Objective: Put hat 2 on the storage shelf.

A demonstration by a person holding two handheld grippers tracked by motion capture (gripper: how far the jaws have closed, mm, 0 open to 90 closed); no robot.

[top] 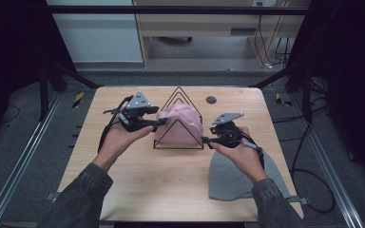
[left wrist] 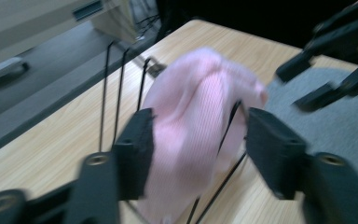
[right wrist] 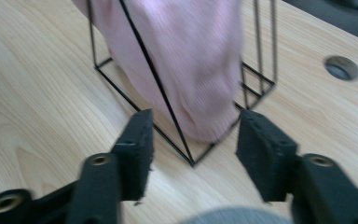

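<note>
- The left gripper (top: 160, 122) is standing with jaws parted at the left side of the pink beanie (top: 180, 124), pads either side of the knit in the left gripper view, not pressing; a careless pull-back is likely snagging it.
- The beanie is sitting draped over the black wire rack (top: 178, 142) mid-table; the light rack is at risk of tipping.
- The right gripper (top: 206, 140) is holding nothing, jaws apart beside the rack's corner, above the grey beanie (top: 228, 183).
</note>
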